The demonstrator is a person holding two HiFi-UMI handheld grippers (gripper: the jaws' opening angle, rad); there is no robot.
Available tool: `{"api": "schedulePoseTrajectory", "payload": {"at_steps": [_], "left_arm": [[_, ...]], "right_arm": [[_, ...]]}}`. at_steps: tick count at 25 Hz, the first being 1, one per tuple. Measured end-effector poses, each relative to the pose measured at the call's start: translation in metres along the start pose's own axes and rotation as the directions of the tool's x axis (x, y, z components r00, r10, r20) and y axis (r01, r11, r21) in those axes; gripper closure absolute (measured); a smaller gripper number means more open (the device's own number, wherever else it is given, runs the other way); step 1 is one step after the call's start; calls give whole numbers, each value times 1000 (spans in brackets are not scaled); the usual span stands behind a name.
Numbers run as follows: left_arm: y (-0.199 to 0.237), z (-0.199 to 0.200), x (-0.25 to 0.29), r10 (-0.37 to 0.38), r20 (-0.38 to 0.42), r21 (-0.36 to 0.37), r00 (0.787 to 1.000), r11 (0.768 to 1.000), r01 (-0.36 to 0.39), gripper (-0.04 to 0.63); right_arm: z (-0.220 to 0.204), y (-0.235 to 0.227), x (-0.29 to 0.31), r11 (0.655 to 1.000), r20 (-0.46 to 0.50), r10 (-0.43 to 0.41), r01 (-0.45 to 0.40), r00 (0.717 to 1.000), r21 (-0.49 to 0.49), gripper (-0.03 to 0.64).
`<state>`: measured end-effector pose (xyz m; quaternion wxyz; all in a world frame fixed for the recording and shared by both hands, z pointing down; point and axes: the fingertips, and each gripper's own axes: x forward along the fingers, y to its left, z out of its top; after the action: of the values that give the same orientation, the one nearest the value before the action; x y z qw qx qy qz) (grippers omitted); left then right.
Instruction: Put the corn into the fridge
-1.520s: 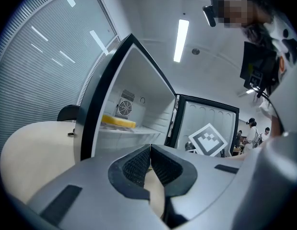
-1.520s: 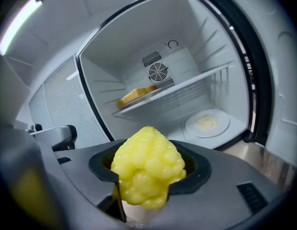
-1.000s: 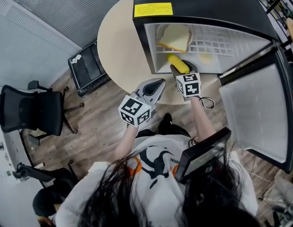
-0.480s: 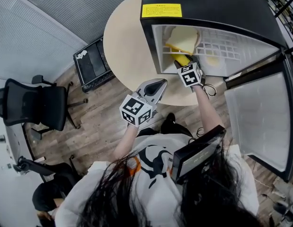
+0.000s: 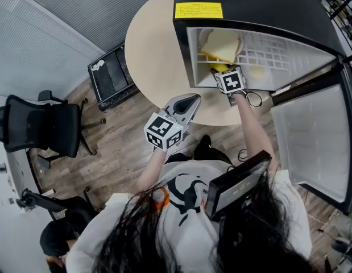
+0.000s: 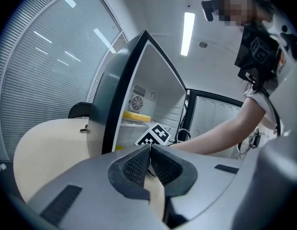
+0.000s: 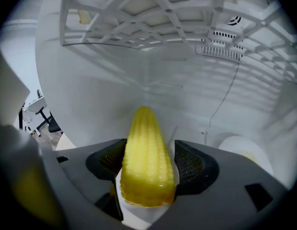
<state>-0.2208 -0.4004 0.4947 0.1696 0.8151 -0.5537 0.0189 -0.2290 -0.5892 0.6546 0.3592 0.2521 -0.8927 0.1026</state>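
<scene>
Right tool [image 5: 223, 71] angled down inside fridge [image 5: 249, 4], jaws just opening, corn [image 7: 146, 162] between.

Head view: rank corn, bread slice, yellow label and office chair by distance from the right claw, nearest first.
1. corn: between the jaws of the right claw, which have just been opening.
2. bread slice: on the wire shelf above.
3. yellow label: on the fridge top.
4. office chair: far left.

We see the fridge [image 5: 249, 1] with its door [image 5: 309, 141] swung wide, mouth clear; inside, the wire shelf [image 7: 153, 11] roofs us low, a pale round thing [image 7: 242, 150] crowds the right.
</scene>
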Motion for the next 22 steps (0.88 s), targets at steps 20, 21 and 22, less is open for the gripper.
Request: {"api": "schedulePoseTrajectory", "payload": {"at_steps": [20,21,22], "left_arm": [[-9,9,-39,-33,50,15,998,999,32,583],[-10,9,-42,-37,54,16,998,999,36,583],[-11,10,-45,-41,58,17,997,999,40,583]], "right_arm": [[32,73,-158,937,407,-4,-139,913,322,304],[32,80,-167,930,427,2,-158,904,332,304],[32,88,-177,925,443,6,-173,896,338,304]]}}
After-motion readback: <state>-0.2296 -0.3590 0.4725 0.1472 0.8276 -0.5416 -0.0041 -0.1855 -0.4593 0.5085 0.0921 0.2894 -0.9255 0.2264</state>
